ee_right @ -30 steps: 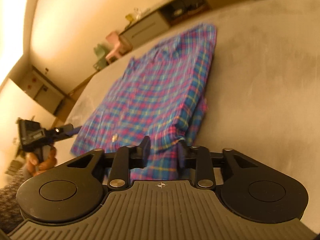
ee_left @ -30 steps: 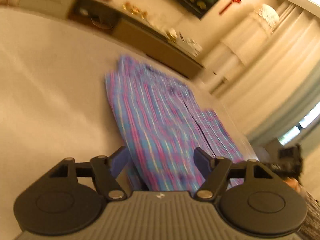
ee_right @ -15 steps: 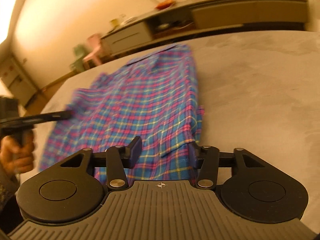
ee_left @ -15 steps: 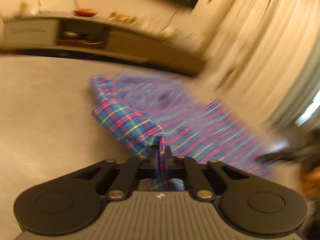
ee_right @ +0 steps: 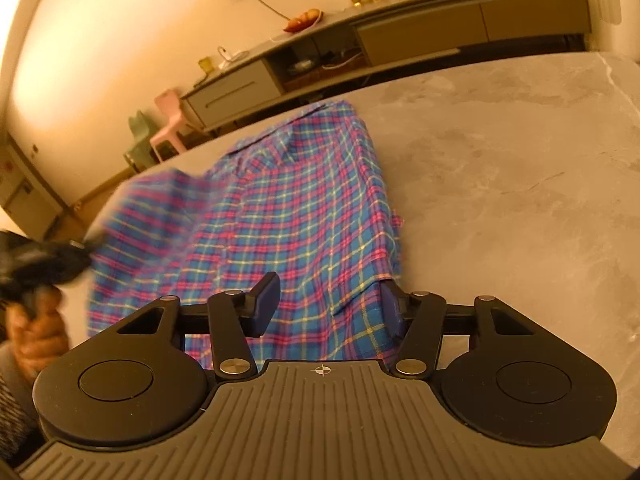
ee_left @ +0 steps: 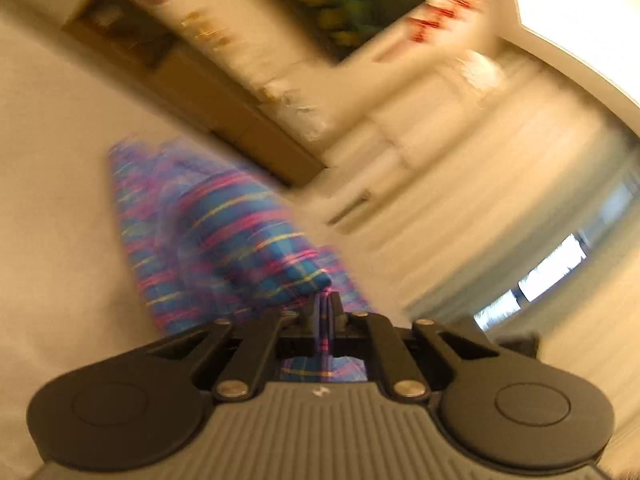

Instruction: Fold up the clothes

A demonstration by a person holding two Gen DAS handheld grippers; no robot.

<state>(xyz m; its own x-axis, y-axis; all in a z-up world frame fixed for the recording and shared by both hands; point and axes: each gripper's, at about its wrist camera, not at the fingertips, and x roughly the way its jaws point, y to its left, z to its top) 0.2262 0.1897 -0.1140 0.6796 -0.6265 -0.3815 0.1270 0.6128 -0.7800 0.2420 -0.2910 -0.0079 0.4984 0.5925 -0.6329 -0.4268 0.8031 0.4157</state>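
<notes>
A blue, pink and yellow plaid shirt (ee_right: pixel 304 208) lies spread on the grey table (ee_right: pixel 500 180). My right gripper (ee_right: pixel 327 292) stands open just above the shirt's near right corner; its pads flank the cloth without pressing it. My left gripper (ee_left: pixel 328 312) is shut on the shirt's edge, and a raised fold of the shirt (ee_left: pixel 240 232) runs away from its tips, blurred. In the right wrist view the left gripper (ee_right: pixel 60 256) shows at the far left as a blur at the shirt's left edge, with a hand (ee_right: pixel 36 328) behind it.
A long low sideboard (ee_right: pixel 440 28) with glasses and a fruit plate runs along the far wall. A pink chair (ee_right: pixel 168 120) stands by it. Pale curtains (ee_left: pixel 480 200) and a window (ee_left: pixel 552 268) lie beyond the table's edge. Bare tabletop stretches right of the shirt.
The left gripper went from open to shut on the shirt's edge and has pulled a fold of it up. The right gripper's jaws have spread wider at the near corner.
</notes>
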